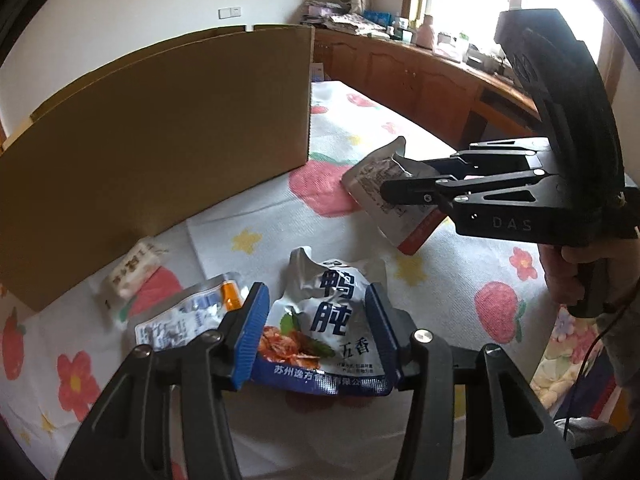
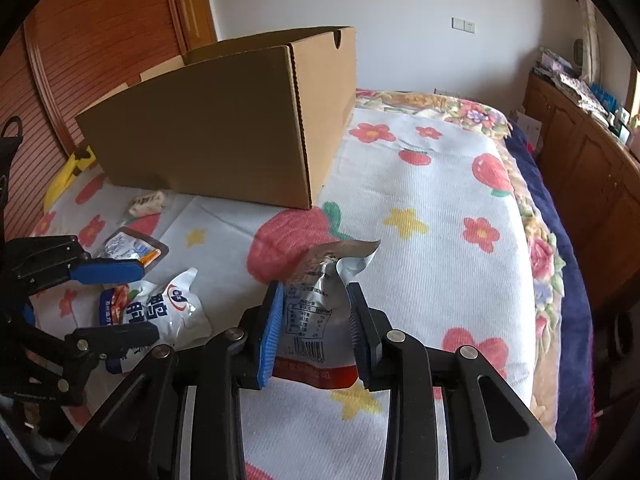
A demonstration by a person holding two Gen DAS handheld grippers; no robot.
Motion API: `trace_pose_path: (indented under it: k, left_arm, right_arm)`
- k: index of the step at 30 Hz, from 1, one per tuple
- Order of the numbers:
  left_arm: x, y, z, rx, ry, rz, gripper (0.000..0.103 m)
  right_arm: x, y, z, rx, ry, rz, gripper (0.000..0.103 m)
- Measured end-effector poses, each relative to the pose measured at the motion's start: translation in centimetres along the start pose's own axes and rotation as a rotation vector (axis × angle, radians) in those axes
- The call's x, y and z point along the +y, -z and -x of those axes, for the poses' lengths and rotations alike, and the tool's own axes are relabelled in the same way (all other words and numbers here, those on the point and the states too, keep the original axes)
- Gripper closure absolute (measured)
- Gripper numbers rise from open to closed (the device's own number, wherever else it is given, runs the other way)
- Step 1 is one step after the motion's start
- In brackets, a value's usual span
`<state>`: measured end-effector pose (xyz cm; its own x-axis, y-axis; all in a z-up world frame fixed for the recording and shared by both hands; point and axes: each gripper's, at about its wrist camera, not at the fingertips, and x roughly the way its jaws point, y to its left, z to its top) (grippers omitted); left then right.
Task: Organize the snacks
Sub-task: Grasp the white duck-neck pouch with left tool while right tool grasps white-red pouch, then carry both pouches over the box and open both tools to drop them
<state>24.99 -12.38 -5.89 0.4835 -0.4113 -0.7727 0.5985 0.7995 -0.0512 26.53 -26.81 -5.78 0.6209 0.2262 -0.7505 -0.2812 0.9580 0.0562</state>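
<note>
A blue-and-silver snack packet (image 1: 320, 312) printed with food sits between the blue pads of my left gripper (image 1: 316, 288), which is shut on its crumpled sides, low over the flowered bedspread (image 1: 432, 280). In the right wrist view the same packet (image 2: 176, 304) lies within that gripper (image 2: 148, 302). My right gripper (image 2: 315, 286) is shut on a silver packet with a red bottom edge (image 2: 316, 312), and this packet (image 1: 372, 184) tilts up off the cover. An open cardboard box (image 2: 224, 132) stands behind both.
A silver packet with an orange corner (image 1: 188, 316) and a small white packet (image 1: 132, 276) lie by the box's front wall (image 1: 160, 140). A wooden cabinet (image 2: 592, 168) with clutter runs along the bed's right side. A wooden headboard (image 2: 100, 40) rises behind the box.
</note>
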Motion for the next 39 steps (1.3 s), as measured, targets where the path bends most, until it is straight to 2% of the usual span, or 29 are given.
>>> trace_pose_path:
  k: [4,9,14,18,23,26,33,39]
  left_arm:
    - [-0.6,-0.5,-0.4,0.022,0.001,-0.034,0.050]
    - [-0.9,-0.6,-1.0,0.047,0.004,-0.051,0.039]
    - [-0.2,-0.5,-1.4,0.058,0.040,-0.020,0.037]
    - [-0.4,-0.4,-1.5,0.047,0.035,-0.032,0.037]
    - [-0.7,-0.2,-1.1,0.040,0.032,-0.035,0.046]
    - [-0.7,0.2,-0.5,0.029,0.029,-0.041,0.061]
    - [-1.7,1.2,0.9,-0.006,-0.022,-0.079,0.063]
    - [-1.8,1.5,1.6,-0.023,-0.034,-0.070,0.062]
  right_arm:
    - [-0.6,0.3,-0.5,0.006,-0.017,-0.023,0.067]
    - [-1.1,0.5,-0.7,0.004,-0.046,-0.049,0.067]
    - [-1.2,0.5,-0.7,0.004,-0.049,-0.052,0.067]
    - [-1.1,0.6,-0.7,0.003,-0.043,-0.049,0.066]
    - [-1.2,0.6,-0.7,0.001,-0.045,-0.052,0.066]
    - [-1.2,0.7,-0.7,0.001,-0.045,-0.052,0.066]
    - [-1.2,0.7,-0.7,0.001,-0.044,-0.052,0.066]
    - [-1.0,0.7,-0.8,0.004,-0.043,-0.045,0.064]
